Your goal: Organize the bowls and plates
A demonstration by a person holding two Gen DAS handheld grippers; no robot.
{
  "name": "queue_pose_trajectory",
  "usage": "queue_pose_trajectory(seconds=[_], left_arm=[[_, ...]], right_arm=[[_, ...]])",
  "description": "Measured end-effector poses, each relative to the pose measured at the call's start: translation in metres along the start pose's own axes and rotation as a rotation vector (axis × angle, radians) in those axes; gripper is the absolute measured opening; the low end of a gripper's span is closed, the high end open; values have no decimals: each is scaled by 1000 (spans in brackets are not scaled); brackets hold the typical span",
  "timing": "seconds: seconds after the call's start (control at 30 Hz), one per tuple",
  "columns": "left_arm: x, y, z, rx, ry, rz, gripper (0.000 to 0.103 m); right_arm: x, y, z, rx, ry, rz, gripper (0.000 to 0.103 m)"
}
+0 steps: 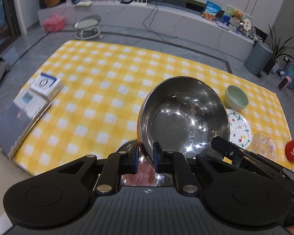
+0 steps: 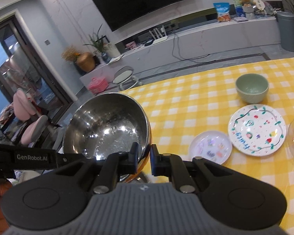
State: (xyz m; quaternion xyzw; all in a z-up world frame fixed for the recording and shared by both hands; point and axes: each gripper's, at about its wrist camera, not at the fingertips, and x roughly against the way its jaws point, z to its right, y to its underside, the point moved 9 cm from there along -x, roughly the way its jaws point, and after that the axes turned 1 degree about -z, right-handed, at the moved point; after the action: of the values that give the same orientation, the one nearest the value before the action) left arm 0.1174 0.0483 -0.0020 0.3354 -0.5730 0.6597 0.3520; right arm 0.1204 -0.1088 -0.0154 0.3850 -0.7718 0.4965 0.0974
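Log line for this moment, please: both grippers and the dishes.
left gripper: shut on steel bowl rim | right gripper: shut on same rim | bowl: tilted above tablecloth | green bowl, floral plate: on cloth

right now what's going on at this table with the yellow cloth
A person is holding a steel bowl with both tools: the left hand-held gripper and the right hand-held gripper are each clamped on its rim, at different spots. The bowl is tilted and looks lifted off the yellow checked tablecloth. On the cloth to the right sit a green bowl, a painted plate, a small plate and a clear glass plate, none being touched.
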Motion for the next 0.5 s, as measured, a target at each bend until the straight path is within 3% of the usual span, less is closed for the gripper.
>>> queue_pose_trajectory(seconds=[0.27, 0.5], left_arm=[[-13, 34, -29, 95, 6, -107, 16], [-38, 54, -42, 167, 13, -201, 16]], right_arm=[[-14, 30, 4, -103, -62, -134, 9], [-28, 40, 7, -121, -51, -174, 8]])
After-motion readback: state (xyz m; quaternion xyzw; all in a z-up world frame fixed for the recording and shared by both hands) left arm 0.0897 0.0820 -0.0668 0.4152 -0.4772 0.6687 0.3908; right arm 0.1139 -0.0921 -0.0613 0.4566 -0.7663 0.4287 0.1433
